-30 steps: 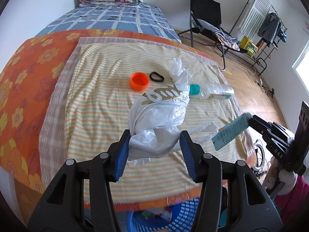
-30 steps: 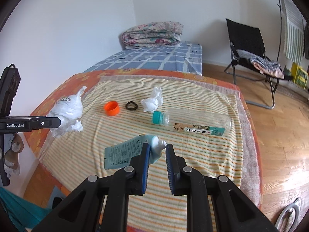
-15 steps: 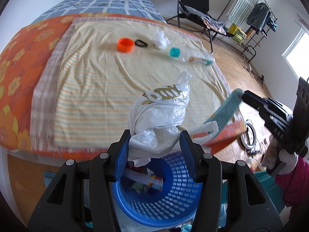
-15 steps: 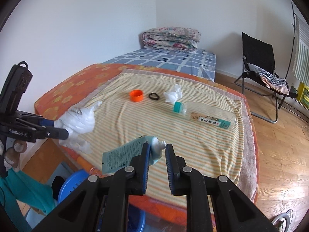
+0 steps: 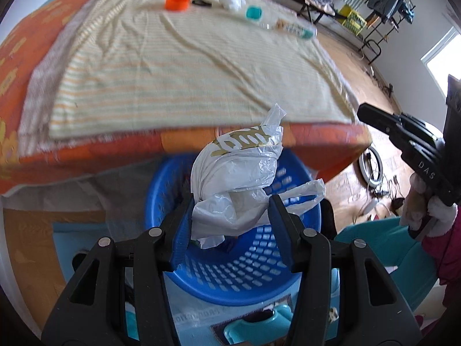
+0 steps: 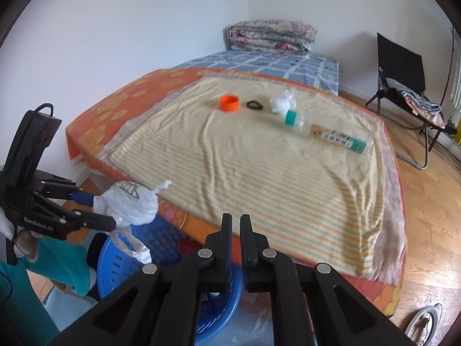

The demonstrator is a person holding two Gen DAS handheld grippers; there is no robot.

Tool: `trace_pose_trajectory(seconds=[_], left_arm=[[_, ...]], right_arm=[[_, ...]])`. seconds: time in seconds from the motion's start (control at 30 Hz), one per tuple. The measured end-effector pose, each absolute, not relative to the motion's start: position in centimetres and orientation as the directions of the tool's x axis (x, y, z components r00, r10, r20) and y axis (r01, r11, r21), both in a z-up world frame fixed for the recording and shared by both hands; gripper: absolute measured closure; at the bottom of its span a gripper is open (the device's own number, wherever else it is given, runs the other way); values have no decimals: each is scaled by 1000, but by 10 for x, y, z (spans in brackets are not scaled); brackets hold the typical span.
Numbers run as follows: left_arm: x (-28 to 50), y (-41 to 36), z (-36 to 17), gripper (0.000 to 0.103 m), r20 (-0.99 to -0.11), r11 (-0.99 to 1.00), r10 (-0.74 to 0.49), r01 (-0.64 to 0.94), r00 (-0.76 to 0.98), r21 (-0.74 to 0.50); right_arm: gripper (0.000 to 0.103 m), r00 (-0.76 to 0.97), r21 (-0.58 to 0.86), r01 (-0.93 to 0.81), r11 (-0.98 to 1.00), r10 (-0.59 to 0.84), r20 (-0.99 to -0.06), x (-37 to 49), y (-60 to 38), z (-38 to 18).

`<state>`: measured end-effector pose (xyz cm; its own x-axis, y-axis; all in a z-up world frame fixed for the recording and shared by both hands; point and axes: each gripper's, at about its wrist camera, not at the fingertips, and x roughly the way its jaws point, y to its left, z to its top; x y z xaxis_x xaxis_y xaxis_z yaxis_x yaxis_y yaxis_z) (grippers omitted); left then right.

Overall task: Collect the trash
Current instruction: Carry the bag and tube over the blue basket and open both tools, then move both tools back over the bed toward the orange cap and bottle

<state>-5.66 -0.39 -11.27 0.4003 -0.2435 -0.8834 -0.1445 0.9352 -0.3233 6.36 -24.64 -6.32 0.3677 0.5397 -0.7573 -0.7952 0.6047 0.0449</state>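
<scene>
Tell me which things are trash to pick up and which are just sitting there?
Trash job: white plastic bag in the left gripper, blue basket, plastic bottle, orange cap, crumpled tissue, black ring.

Just there: folded quilt, black chair, striped sheet.

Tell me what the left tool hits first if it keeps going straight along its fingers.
Probably the blue basket: the left tool, shut on the white plastic bag, points down into its opening. Depth is unclear.
</scene>
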Motion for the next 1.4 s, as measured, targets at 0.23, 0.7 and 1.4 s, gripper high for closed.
trace_pose_trajectory(seconds=[0.23,0.7,1.4], left_arm=[[-63,-21,-136,51,-910,943,-246,-135,334,-305],[-62,-38,-159,45,-936,952,-240,-128,259,-279],[-56,-37,-156,37,-942,958,-220,-124,254,-257]], right_arm=[[100,301,82,-808,584,528,-794,51,-242,-84],[99,205,159,-788,594,498,-843,49,-242,-114],[17,215,174,-755,632,489,-846,56,-246,-116]])
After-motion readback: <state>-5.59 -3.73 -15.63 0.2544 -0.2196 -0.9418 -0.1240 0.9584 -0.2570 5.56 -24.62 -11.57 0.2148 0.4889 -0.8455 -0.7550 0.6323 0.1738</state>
